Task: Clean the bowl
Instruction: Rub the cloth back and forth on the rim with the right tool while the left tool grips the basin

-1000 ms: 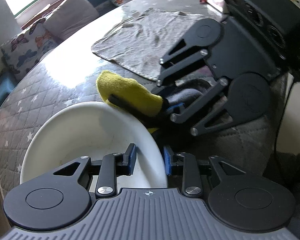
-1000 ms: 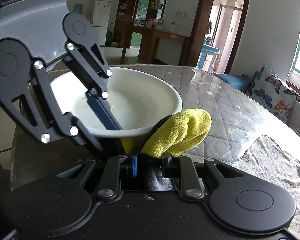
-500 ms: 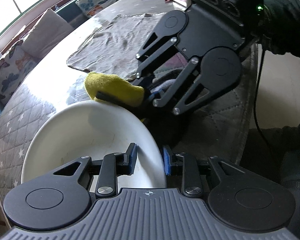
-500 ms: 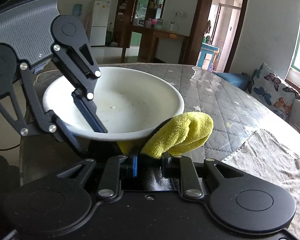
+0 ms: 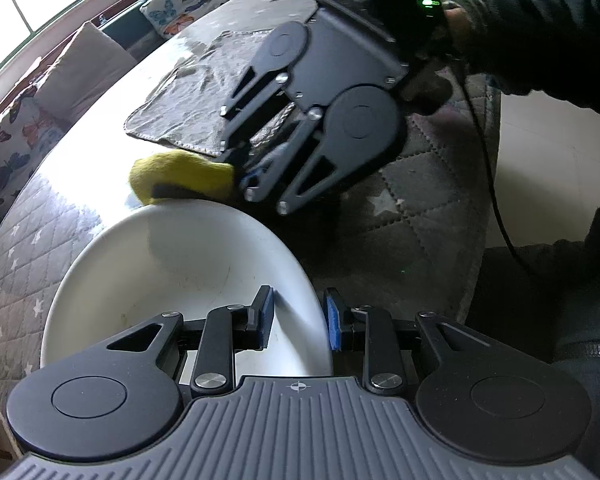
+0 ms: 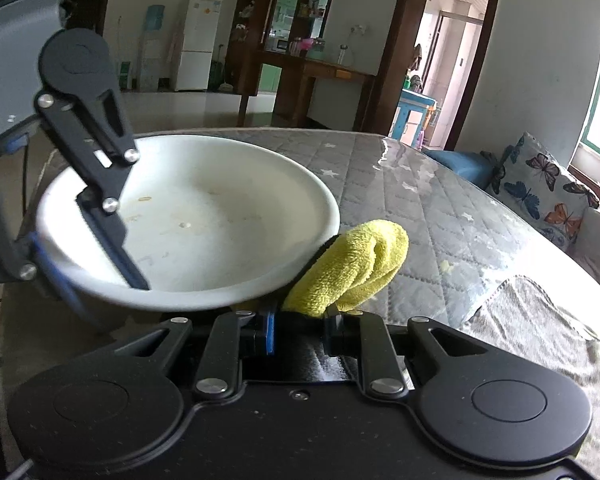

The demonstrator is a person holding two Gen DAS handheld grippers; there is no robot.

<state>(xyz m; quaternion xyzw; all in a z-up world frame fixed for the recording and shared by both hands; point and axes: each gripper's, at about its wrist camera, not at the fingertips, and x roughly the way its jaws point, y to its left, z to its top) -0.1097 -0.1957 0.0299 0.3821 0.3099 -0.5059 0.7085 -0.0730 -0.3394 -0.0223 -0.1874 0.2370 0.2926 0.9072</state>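
Right wrist view: right gripper [image 6: 299,334] is clamped on the cloth [image 6: 352,268], just outside the bowl [image 6: 204,220] rim ahead. Left gripper [image 5: 299,318] pinches that rim. If the cloth pushes sideways, the bowl may tip or slip from this thin hold.

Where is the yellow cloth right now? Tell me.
The yellow cloth is pinched in the right gripper, just outside the white bowl's rim; the left wrist view shows it at the bowl's far edge, before the grey towel.

Glossy, smooth white bowl [image 6: 228,216]; fuzzy yellow cloth [image 6: 352,268]; quilted table cover [image 6: 440,208] under shiny plastic.
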